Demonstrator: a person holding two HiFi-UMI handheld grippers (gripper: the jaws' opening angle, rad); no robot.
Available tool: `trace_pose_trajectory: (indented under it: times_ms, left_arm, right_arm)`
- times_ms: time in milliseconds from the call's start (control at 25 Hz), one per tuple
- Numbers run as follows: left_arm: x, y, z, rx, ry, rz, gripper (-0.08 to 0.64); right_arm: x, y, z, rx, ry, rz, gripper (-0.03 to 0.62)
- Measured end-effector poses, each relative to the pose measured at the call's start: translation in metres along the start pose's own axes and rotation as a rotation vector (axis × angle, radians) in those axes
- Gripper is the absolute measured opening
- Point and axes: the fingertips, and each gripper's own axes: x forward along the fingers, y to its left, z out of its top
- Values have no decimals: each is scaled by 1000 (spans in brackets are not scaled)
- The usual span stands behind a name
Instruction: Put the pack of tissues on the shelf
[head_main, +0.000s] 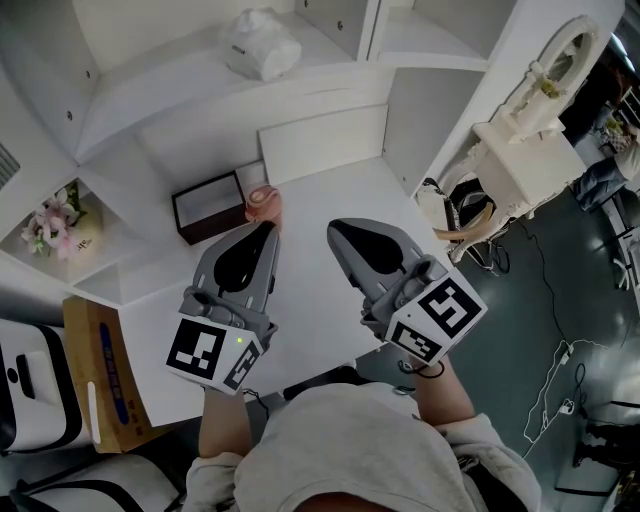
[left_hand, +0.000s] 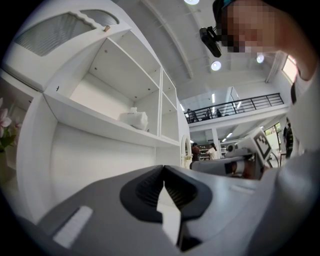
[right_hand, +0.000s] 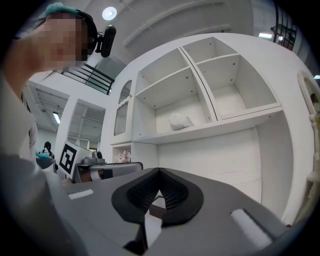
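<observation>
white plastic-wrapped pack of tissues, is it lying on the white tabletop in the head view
No, the white plastic-wrapped pack of tissues sits on the white shelf board above the tabletop.

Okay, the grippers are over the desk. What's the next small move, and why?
Probably none beyond setting both grippers down to rest. The tissues already sit on the shelf, and the left gripper and right gripper are shut and empty over the desk, so the job looks done.
</observation>
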Motion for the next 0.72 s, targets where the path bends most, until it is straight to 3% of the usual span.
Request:
trace_pose_trajectory:
  times_ms: [720]
  left_arm:
    - [-3, -9, 1, -5, -3, 4, 2]
  right_arm:
    - [-5, 7, 2, -4, 1, 13, 0]
